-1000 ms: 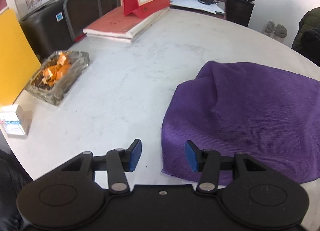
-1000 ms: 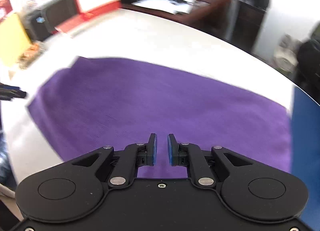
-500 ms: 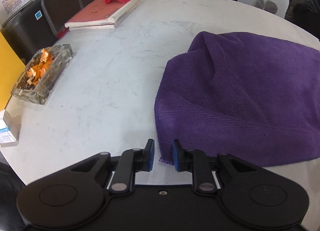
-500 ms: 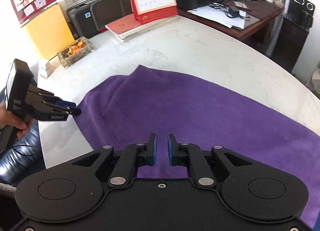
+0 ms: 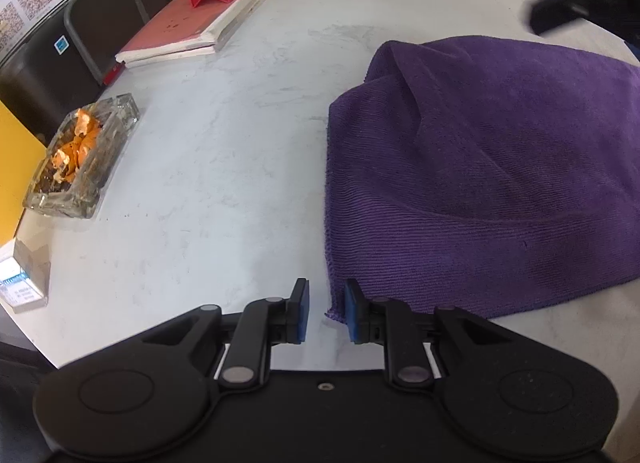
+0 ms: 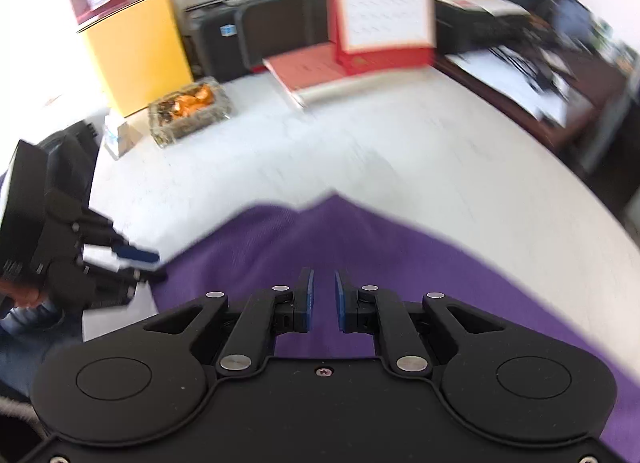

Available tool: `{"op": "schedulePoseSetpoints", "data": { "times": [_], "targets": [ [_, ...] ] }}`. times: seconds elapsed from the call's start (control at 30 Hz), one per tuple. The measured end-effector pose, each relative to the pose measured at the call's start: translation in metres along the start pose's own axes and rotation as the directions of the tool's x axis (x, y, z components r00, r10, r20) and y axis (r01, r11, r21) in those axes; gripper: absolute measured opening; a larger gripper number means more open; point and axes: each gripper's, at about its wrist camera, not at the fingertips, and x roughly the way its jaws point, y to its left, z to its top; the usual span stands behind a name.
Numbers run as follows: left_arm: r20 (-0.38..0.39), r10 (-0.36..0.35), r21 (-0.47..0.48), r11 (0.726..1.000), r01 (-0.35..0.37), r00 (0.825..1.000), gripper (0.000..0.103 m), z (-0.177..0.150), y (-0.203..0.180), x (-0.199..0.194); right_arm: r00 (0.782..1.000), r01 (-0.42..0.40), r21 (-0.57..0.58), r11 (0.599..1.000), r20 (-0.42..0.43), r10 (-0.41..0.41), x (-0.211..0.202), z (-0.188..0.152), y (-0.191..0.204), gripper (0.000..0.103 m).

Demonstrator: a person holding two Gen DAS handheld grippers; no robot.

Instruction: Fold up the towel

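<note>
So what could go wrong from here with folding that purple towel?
The left hand-held gripper sits right at the purple towel's near corner, its jaws narrow, so it could pinch only the fringe and lose it. The right hand-held gripper is opening above the cloth with nothing between its jaws; its view is blurred, so it may land off the edge. A ridge already runs up the towel, which could set a crooked fold.

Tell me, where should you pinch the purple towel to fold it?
Probably at the near corner of the purple towel, coming down from above. That corner lies flat and thin on the white table, pointing toward the left gripper, whose jaws straddle it with a gap on each side. The middle is humped and wrinkled, harder to pinch. The right gripper, jaws opening, has nothing between them.
</note>
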Motion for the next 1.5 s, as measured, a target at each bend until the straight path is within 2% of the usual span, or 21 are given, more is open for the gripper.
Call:
{"op": "schedulePoseSetpoints", "data": {
  "times": [0.1,0.17,0.3,0.4,0.5,0.57,0.8,0.9,1.0,1.07,1.13,1.17,1.2,1.27,1.5],
  "targets": [
    [0.0,-0.009,-0.015,1.0,0.009,1.0,0.017,0.0,0.003,0.0,1.0,-0.004,-0.089,0.996,-0.017,0.003,0.035,0.028,0.0,0.015],
    [0.001,-0.018,-0.026,0.999,0.018,1.0,0.017,-0.001,0.005,0.0,0.998,-0.01,-0.144,0.99,-0.058,0.001,0.065,0.045,-0.002,0.015],
    [0.003,-0.035,-0.051,0.998,0.035,0.999,0.017,-0.001,0.009,0.0,0.994,-0.021,-0.23,0.973,-0.11,-0.004,0.103,0.065,-0.005,0.015],
    [0.005,-0.038,-0.052,0.998,0.038,0.999,0.017,-0.001,0.009,0.0,0.985,-0.056,-0.256,0.965,-0.173,0.012,0.126,0.073,-0.009,0.022],
    [0.005,-0.046,-0.062,0.997,0.046,0.999,0.017,-0.001,0.01,0.0,0.973,-0.104,-0.268,0.958,-0.226,0.043,0.137,0.074,-0.011,0.029],
    [0.003,-0.052,-0.066,0.996,0.052,0.999,0.017,-0.001,0.011,0.0,0.969,-0.112,-0.288,0.951,-0.244,0.04,0.141,0.074,-0.011,0.038],
    [-0.002,-0.062,-0.065,0.996,0.062,0.998,0.017,0.0,0.012,0.001,0.942,-0.17,-0.307,0.936,-0.331,0.062,0.158,0.071,-0.013,0.041],
    [-0.005,-0.062,-0.059,0.996,0.062,0.998,0.017,0.001,0.012,0.001,0.939,-0.182,-0.31,0.933,-0.336,0.072,0.163,0.07,-0.012,0.041],
    [-0.007,-0.063,-0.056,0.996,0.063,0.998,0.017,0.001,0.013,0.001,0.935,-0.192,-0.307,0.932,-0.346,0.078,0.164,0.071,-0.012,0.038],
    [-0.008,-0.063,-0.051,0.997,0.063,0.998,0.017,0.001,0.013,0.001,0.93,-0.203,-0.297,0.933,-0.355,0.09,0.164,0.072,-0.012,0.03],
    [-0.009,-0.064,-0.049,0.997,0.063,0.998,0.017,0.001,0.013,0.002,0.927,-0.211,-0.282,0.936,-0.36,0.101,0.165,0.072,-0.012,0.026],
    [-0.01,-0.064,-0.047,0.997,0.063,0.998,0.017,0.002,0.013,0.002,0.927,-0.213,-0.272,0.939,-0.359,0.106,0.164,0.071,-0.012,0.015],
    [-0.011,-0.064,-0.047,0.997,0.063,0.998,0.018,0.002,0.013,0.002,0.929,-0.209,-0.264,0.942,-0.353,0.107,0.163,0.07,-0.013,0.01],
    [-0.014,-0.064,-0.047,0.997,0.063,0.998,0.018,0.002,0.014,0.002,0.936,-0.193,-0.247,0.95,-0.336,0.103,0.161,0.068,-0.015,0.007],
    [-0.023,-0.064,-0.052,0.997,0.063,0.998,0.018,0.004,0.014,0.003,0.955,-0.17,-0.157,0.973,-0.269,0.124,0.151,0.064,-0.024,0.007]
  ]
}}
